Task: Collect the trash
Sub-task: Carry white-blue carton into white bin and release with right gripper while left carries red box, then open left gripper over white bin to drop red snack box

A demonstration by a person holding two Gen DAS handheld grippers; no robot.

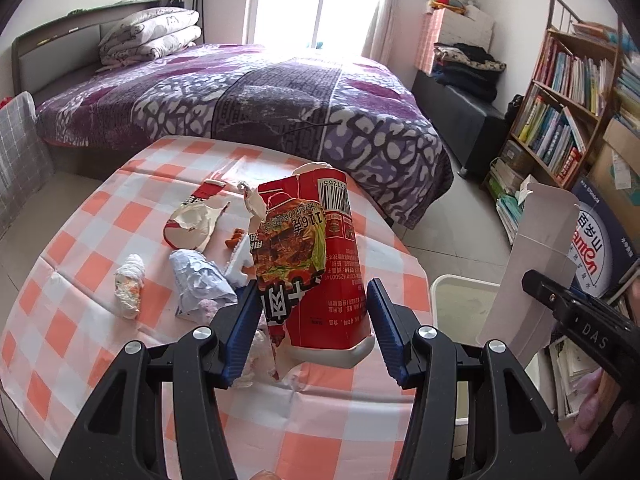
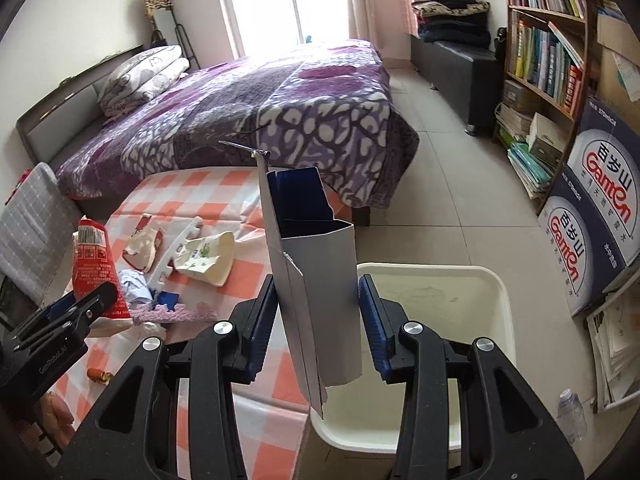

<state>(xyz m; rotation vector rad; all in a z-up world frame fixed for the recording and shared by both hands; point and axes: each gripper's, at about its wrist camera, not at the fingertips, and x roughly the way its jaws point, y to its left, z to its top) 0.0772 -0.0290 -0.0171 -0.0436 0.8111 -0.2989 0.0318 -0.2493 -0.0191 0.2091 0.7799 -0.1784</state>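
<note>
The left gripper point(image 1: 312, 320) has its two blue fingers point(image 1: 244, 332) about half spread, and a torn red carton point(image 1: 320, 264) stands upright between them. Its left side touches the left finger, while a narrow gap shows at the right one, so I cannot tell whether it is truly clamped. The carton sits over the near edge of the worktop point(image 1: 80, 240), which wears an orange-and-white checked cloth.

The right gripper point(image 2: 318, 320) has its fingers point(image 2: 262, 328) somewhat narrower, pressed against both sides of one grey flattened box point(image 2: 320, 304) with a dark blue lining. The box stands upright, hanging above a white bin point(image 2: 496, 300) beside the worktop on the tiled floor.

Both grippers tilt forward and down, side by side.

Further out, about six more scraps lie on the cloth: a crumpled white wad point(image 1: 130, 286), a bluish paper ball point(image 1: 200, 284), a torn red-and-white cup piece point(image 1: 192, 224), a squashed paper cup point(image 2: 208, 256), a white notched foam strip point(image 2: 176, 256) and a small orange bit point(image 1: 234, 238).
</note>
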